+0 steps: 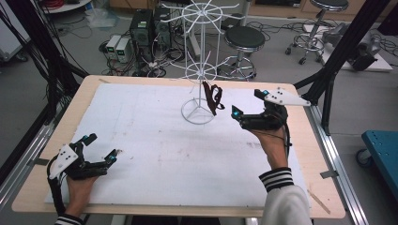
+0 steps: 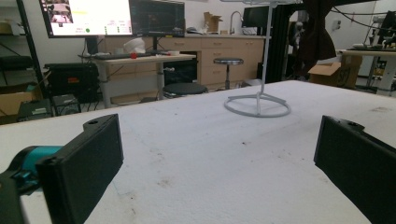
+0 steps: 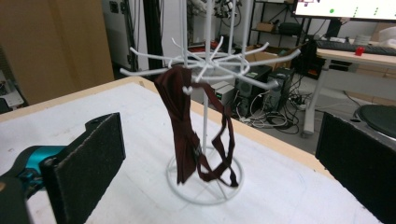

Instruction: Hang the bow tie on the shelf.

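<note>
A white wire display stand (image 1: 201, 70) rises from a ring base at the back middle of the white mat (image 1: 155, 140). A dark maroon strap (image 1: 213, 97) hangs from one of its lower hooks; in the right gripper view the maroon strap (image 3: 187, 133) dangles down to the stand's ring base (image 3: 205, 189). My right gripper (image 1: 248, 102) hovers just right of the strap, open, nothing between its jaws. My left gripper (image 1: 100, 146) rests open near the mat's front left corner, far from the stand (image 2: 258, 105).
The mat lies on a wooden table (image 1: 309, 154). Behind the table stand black stools (image 1: 244, 40), computer towers (image 1: 141, 28) and cables on the floor. Black frame posts (image 1: 345, 44) flank the table. A blue cart (image 1: 382, 150) sits at the right.
</note>
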`<state>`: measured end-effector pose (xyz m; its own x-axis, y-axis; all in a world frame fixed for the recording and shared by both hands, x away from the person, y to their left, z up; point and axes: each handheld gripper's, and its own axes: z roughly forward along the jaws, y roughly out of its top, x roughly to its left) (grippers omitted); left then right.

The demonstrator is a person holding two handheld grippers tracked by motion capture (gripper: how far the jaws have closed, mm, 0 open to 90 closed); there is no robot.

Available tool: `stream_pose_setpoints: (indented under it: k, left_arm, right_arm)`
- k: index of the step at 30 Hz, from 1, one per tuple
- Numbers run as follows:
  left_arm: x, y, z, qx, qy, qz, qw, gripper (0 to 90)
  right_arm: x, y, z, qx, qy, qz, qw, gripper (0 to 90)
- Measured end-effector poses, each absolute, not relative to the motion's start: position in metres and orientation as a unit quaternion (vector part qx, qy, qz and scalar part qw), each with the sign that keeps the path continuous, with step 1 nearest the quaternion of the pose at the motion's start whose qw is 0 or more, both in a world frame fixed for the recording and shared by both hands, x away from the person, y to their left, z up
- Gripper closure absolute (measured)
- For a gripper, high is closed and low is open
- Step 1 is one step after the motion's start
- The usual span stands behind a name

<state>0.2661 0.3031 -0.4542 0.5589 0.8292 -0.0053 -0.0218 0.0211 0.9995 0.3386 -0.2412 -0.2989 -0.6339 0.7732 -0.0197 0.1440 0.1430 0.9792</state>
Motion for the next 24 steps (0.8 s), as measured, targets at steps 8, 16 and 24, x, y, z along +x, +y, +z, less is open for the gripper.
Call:
stream_pose_setpoints:
  k: [8, 16, 24]
  left_arm:
    - [0.266, 0.303, -0.454, 0.614, 0.328, 0.336, 0.634, 1.7]
    - [0.266, 0.303, -0.454, 0.614, 0.327, 0.337, 0.635, 1.7]
    - [0.266, 0.303, -0.454, 0.614, 0.327, 0.336, 0.634, 1.7]
  right_arm:
    - [0.318, -0.258, -0.336, 0.342, 0.7, 0.556, 0.288, 0.6]
    - [0.293, -0.274, -0.381, 0.357, 0.668, 0.573, 0.312, 0.6]
    - [0.276, -0.285, -0.416, 0.366, 0.64, 0.593, 0.324, 0.7]
